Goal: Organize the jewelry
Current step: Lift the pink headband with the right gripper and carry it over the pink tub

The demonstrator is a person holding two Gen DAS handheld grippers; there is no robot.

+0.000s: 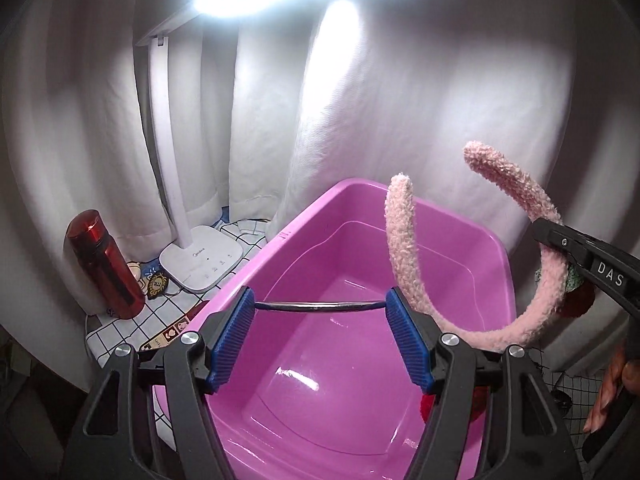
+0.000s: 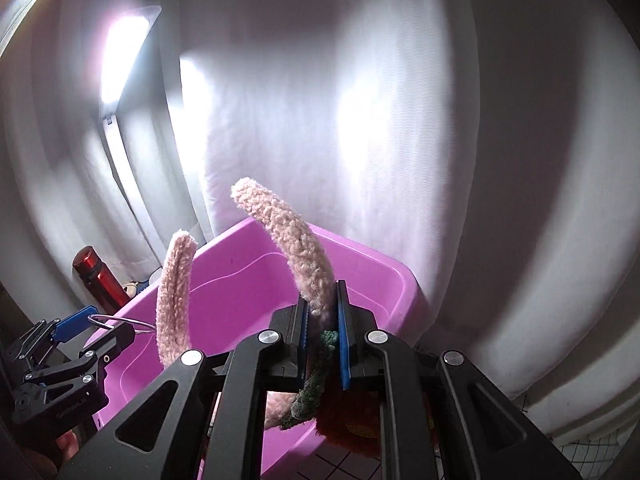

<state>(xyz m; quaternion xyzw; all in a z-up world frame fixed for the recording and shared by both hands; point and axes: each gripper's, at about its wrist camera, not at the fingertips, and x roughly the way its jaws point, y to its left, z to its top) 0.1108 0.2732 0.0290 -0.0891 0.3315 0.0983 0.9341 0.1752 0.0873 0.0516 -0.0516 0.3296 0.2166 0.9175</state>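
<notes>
Both grippers loaded above the pink bin (image 1: 460, 236).

Right gripper (image 2: 323, 316): jaws closed on the fluffy pink headband (image 2: 296, 248), ends pointing up. Left gripper (image 1: 320, 306): jaws part-open, a thin metal ring (image 1: 316, 306) spanning the blue pads (image 1: 234, 336).

Bright white desk lamp (image 1: 202, 258) glaring from above, base on the checkered cloth (image 1: 160, 316). Red bottle (image 1: 106, 266) upright just left of it, white curtain (image 1: 360, 120) hanging behind, small badge (image 1: 157, 283) between bottle and lamp base.
</notes>
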